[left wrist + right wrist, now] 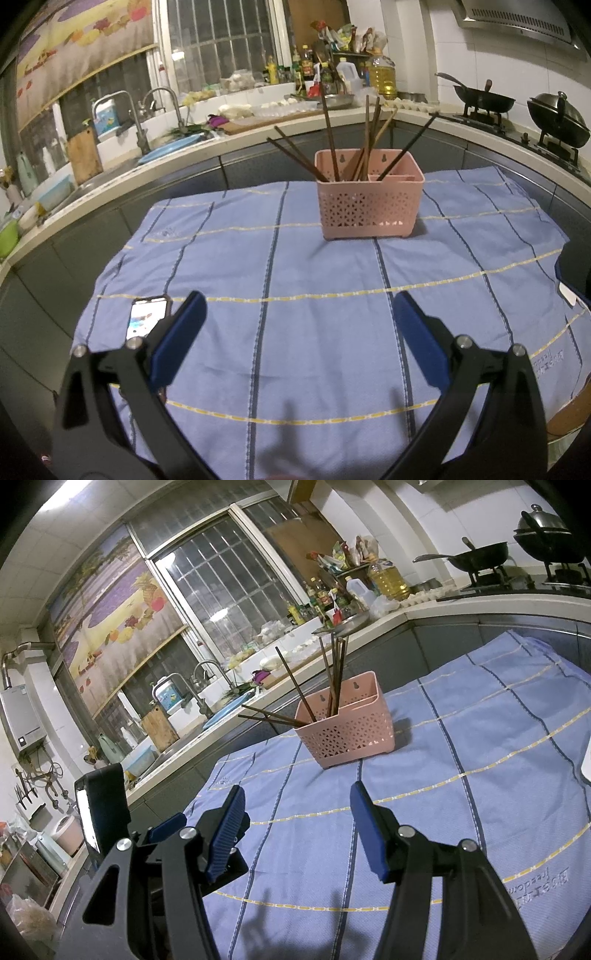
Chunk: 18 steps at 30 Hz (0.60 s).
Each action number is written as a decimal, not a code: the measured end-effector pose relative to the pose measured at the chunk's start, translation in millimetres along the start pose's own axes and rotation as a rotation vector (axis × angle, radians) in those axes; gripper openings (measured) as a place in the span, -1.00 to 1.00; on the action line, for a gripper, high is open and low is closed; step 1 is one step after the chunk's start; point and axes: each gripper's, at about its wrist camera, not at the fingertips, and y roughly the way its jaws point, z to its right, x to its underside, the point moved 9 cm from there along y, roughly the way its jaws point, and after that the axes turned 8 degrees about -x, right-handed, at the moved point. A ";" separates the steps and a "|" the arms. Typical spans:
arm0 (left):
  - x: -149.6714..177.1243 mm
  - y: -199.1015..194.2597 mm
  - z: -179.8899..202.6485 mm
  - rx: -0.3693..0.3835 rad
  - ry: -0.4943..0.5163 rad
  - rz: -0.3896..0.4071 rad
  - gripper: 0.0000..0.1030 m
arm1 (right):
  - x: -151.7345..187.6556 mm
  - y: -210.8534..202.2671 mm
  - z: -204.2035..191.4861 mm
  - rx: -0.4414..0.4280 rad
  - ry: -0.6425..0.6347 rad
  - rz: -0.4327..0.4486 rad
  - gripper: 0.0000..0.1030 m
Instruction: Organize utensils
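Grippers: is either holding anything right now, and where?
Nothing is held. The left hand-held gripper and right hand-held gripper are both open above the cloth.

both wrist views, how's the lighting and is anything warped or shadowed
Left wrist view: dim indoor light, the counter bows into a fisheye arc, dark corners, soft shadows on the cloth near the open left tool. Right wrist view: tilted, the window bars curve, the basket casts a shadow to its right, and shadows fall on the cloth below the open right tool.
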 end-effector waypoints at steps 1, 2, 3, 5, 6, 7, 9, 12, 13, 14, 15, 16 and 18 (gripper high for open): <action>0.1 0.4 0.1 0.001 0.000 0.000 0.88 | -0.1 0.0 0.0 0.000 0.001 0.000 0.16; 0.4 0.5 0.2 0.000 0.001 -0.001 0.88 | -0.3 0.0 0.1 -0.001 0.001 -0.001 0.16; 0.6 0.6 0.2 0.001 0.001 -0.001 0.88 | 0.7 0.0 -0.7 0.000 0.002 -0.001 0.16; 0.8 1.7 0.8 0.000 0.000 -0.002 0.88 | -0.6 0.0 0.2 0.000 0.002 -0.001 0.16; 1.8 2.5 1.1 0.000 0.001 -0.004 0.88 | -0.8 0.0 0.2 0.000 0.002 -0.001 0.16; 2.9 3.2 1.4 0.001 0.002 -0.007 0.88 | -0.5 -0.1 -0.1 0.000 0.002 -0.002 0.16; 4.5 5.1 2.8 0.004 0.003 -0.011 0.88 | -0.1 0.0 -0.8 0.000 0.003 -0.003 0.16; 6.3 6.2 3.9 0.008 0.000 -0.016 0.88 | -1.5 -0.1 -0.3 0.000 0.003 -0.002 0.16; 5.6 6.3 4.3 0.009 0.000 -0.016 0.88 | -1.3 -0.2 -0.6 0.000 0.003 -0.002 0.16; 5.3 6.6 4.5 0.010 0.001 -0.017 0.88 | -1.6 -0.2 -0.5 0.000 0.003 -0.002 0.16; 4.6 7.1 5.2 0.012 0.001 -0.017 0.88 | -1.8 -0.2 -0.5 0.000 0.003 -0.002 0.16; 5.1 6.5 5.9 0.015 0.003 -0.013 0.88 | -1.0 -0.4 -1.5 0.000 0.004 -0.002 0.16; 4.3 6.1 7.2 0.011 0.010 -0.003 0.88 | -2.2 -0.3 -0.9 0.000 0.003 -0.002 0.16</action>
